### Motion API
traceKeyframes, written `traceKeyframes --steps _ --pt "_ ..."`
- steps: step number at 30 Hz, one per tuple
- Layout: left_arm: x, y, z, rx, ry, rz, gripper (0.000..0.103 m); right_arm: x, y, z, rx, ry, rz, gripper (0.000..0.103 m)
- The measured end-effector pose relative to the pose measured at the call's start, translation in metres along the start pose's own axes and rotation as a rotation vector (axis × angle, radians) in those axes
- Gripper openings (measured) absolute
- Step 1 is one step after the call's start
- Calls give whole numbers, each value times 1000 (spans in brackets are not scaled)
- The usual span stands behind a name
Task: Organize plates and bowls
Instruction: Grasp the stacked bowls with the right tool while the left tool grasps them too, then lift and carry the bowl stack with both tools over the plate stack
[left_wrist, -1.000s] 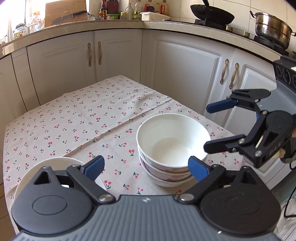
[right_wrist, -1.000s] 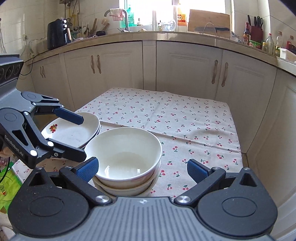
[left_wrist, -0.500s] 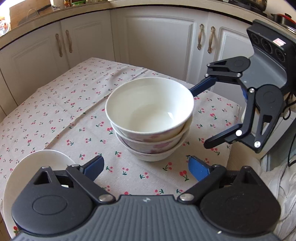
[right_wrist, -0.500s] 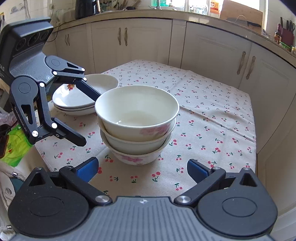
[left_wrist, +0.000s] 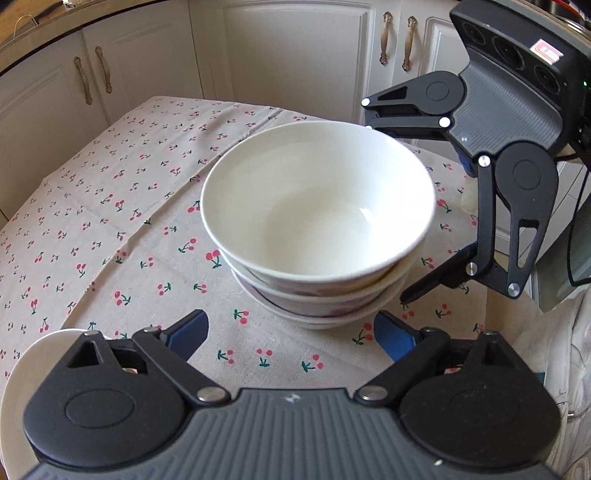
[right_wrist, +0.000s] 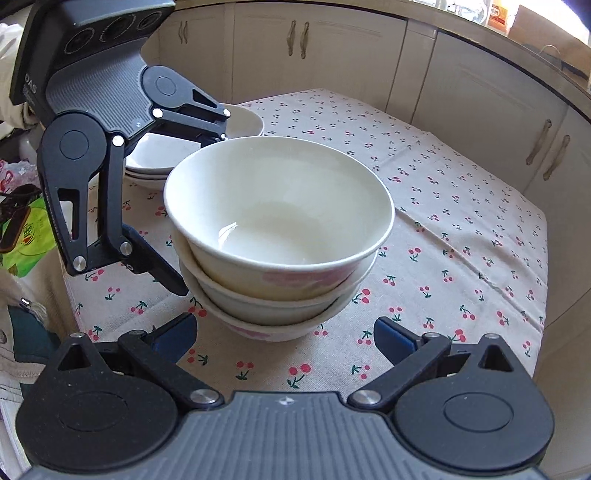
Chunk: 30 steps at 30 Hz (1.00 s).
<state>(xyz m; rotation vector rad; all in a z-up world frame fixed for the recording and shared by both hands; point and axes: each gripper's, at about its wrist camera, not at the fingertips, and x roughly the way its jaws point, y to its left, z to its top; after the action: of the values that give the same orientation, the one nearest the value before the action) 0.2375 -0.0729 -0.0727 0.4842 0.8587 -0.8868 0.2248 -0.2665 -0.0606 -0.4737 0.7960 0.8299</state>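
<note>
Both tools, left (left_wrist: 291, 332) and right (right_wrist: 284, 330), stood spread wide and empty flanking three stacked bowls (right_wrist: 277, 236) near the counter (right_wrist: 461, 229) edge; stacked plates (right_wrist: 159, 155) sat beside.

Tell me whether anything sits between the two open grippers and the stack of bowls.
Nothing visible does. The bowl stack stands alone on the cherry tablecloth; only bare cloth lies before the left gripper and the right gripper. The stacked plates sit behind, off to one side.
</note>
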Motion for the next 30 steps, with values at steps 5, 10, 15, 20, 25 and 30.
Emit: traceKeyframes --steps 5,10,15,20,25,30 --pt "5 5 3 31 2 -51 95 6 -7 7 -66 18 44 103" --pt "8 10 6 62 1 -98 91 7 -15 12 -85 29 87 102" --pt "10 11 7 83 -1 -138 85 9 -18 17 -104 41 121 98" --pt "11 14 7 90 -3 -164 84 11 -19 20 -118 53 149 94" --pt "12 15 8 98 -4 -194 80 10 -18 20 -127 57 163 90" --pt "12 15 9 101 -5 -199 78 10 -18 20 -127 60 162 90"
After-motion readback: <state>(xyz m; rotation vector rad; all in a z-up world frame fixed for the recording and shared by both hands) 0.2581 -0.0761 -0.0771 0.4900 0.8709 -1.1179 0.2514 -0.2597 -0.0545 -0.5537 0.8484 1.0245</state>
